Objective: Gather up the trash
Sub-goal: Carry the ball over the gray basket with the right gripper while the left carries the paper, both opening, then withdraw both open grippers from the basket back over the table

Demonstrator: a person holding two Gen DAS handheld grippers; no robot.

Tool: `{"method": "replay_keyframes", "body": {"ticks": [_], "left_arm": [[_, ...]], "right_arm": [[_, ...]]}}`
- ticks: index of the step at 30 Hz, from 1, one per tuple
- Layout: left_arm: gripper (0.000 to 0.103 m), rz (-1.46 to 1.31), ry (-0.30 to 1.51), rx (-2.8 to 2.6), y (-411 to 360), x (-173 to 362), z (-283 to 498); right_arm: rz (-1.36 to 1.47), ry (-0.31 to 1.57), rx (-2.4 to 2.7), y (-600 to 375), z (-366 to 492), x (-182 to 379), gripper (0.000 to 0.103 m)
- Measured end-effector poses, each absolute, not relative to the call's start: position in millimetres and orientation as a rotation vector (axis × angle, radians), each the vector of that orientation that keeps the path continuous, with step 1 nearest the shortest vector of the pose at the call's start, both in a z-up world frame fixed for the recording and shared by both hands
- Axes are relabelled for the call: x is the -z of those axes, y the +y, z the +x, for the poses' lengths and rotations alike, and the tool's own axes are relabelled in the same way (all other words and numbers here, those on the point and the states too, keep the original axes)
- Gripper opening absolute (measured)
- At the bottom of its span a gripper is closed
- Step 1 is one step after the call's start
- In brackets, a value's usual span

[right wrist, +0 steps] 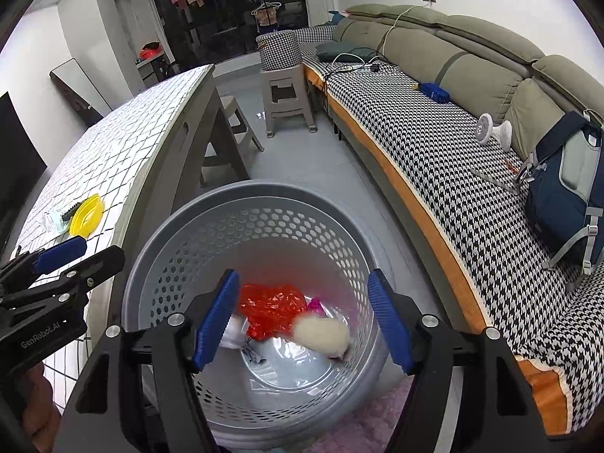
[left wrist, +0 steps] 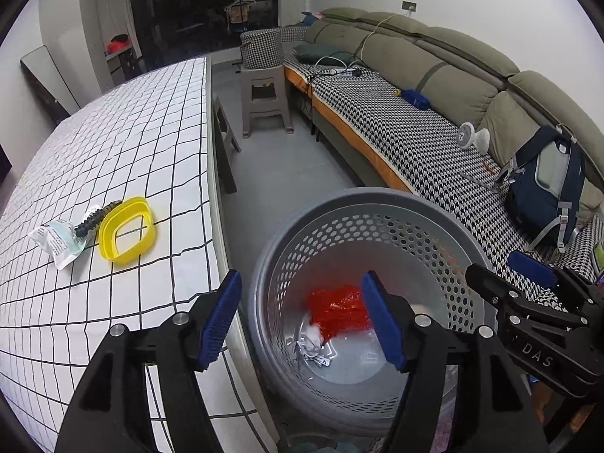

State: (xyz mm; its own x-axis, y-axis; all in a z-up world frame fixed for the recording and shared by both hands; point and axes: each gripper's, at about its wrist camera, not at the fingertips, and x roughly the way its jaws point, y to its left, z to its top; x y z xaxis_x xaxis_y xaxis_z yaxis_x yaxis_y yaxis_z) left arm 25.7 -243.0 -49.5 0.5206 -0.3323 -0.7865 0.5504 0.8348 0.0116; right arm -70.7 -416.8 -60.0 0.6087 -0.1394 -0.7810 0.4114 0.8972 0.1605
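A grey perforated trash basket point(left wrist: 377, 204) point(right wrist: 264, 196) stands on the floor beside the table. Inside lie a red crumpled wrapper point(left wrist: 336, 309) point(right wrist: 271, 309), white crumpled paper point(left wrist: 313, 339) and a blurred cream wad point(right wrist: 321, 334) in mid-air or just landed. My right gripper point(right wrist: 302, 321) is open and empty above the basket. My left gripper point(left wrist: 302, 317) is open and empty over the basket's left rim. On the table lie a white-green packet point(left wrist: 56, 239) point(right wrist: 51, 221), a dark strip point(left wrist: 94, 219) and a yellow ring-shaped lid point(left wrist: 126, 230) point(right wrist: 87, 214).
The table has a white grid-pattern cloth point(left wrist: 113, 132). A sofa with a houndstooth cover point(left wrist: 396, 128) runs along the right, with a blue backpack point(left wrist: 543, 185), cables and small items on it. A grey stool point(left wrist: 264, 98) carries a houndstooth cushion. A second stool stands under the table.
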Motion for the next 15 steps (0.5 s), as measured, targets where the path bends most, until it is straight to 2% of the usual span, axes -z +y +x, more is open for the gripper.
{"method": "replay_keyframes", "body": {"ticks": [15], "left_arm": [[0.069, 0.259, 0.856, 0.528, -232, 42, 22]], "right_arm": [[0.356, 0.856, 0.326, -415, -76, 56, 0.068]]}}
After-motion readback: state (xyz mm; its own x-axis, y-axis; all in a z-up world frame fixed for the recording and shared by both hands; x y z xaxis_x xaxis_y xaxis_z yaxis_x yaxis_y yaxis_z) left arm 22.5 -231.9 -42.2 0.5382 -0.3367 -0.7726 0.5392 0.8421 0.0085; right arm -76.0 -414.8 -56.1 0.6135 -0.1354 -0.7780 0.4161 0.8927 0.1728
